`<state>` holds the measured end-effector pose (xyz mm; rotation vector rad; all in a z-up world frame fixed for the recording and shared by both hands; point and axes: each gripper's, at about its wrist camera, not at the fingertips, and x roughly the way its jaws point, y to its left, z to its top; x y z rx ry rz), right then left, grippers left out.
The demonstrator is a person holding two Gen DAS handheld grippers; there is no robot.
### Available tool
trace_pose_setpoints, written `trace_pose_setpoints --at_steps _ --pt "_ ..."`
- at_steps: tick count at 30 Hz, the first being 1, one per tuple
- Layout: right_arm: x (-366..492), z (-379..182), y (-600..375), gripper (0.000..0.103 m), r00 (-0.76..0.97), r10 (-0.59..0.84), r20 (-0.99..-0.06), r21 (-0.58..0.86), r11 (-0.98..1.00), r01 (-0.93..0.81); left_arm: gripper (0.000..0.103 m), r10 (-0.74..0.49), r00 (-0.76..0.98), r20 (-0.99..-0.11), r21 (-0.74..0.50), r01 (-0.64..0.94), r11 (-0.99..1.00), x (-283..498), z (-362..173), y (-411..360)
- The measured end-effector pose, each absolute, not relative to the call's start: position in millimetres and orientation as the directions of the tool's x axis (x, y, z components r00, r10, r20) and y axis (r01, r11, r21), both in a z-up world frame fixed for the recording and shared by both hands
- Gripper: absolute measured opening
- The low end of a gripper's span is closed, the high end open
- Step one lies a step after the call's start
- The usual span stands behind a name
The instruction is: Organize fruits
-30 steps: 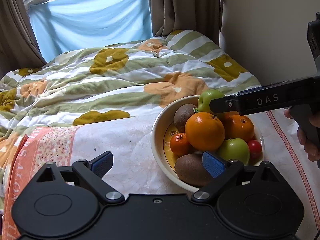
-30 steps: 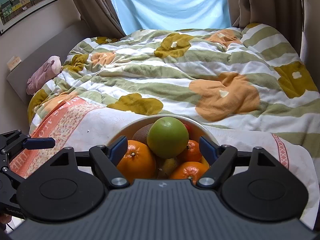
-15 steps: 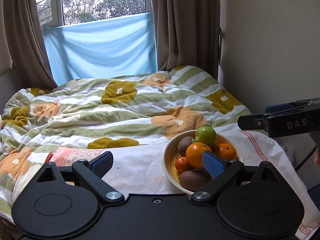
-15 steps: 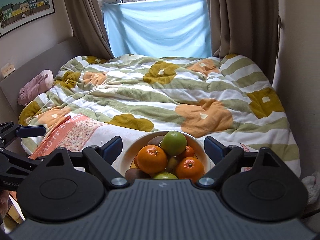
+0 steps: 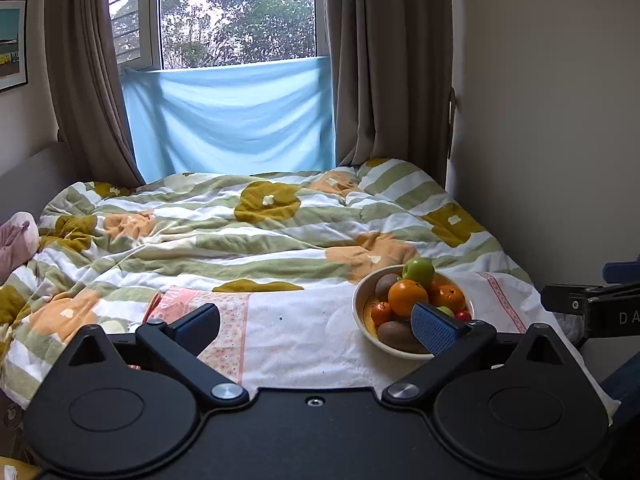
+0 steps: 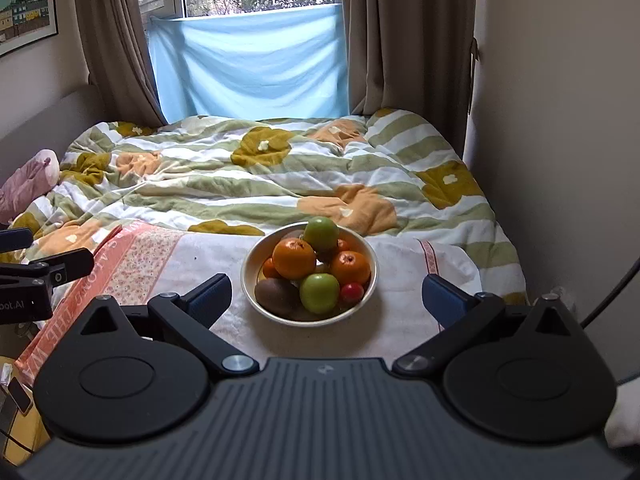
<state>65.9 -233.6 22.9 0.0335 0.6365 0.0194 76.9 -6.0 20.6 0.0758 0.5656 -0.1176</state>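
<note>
A cream bowl point(image 6: 246, 276) stands on a white towel point(image 6: 404, 280) with a pink border, at the near end of the bed. It is heaped with fruit: a large orange point(image 6: 294, 258), a second orange point(image 6: 350, 267), a green apple point(image 6: 321, 233) on top, another green apple point(image 6: 319, 293) in front, a kiwi point(image 6: 276, 296) and a small red fruit point(image 6: 352, 292). My right gripper point(image 6: 327, 297) is open, well back from the bowl and above it, holding nothing. My left gripper point(image 5: 316, 328) is to the left of the bowl point(image 5: 358, 300); its jaws are opening with nothing between them.
A crumpled flowered quilt point(image 6: 260, 176) covers the bed beyond the towel. A bare wall point(image 6: 560, 140) runs along the right side. A pink plush toy point(image 6: 32, 176) lies at the far left by the headboard. Curtains and a blue cloth point(image 6: 248, 68) hang at the window behind.
Both grippers have drawn back and risen from the bowl, which now looks smaller and farther off. The right gripper's jaws have widened. The fruit has not moved.
</note>
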Motion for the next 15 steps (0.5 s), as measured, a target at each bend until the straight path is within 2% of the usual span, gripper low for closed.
trace_pose_setpoints --at_steps 15 --pt "16 16 -219 0.103 0.8 -0.003 -0.601 0.022 1.0 0.02 0.103 -0.084 0.835 -0.543 0.035 0.123 0.992 32 19 6"
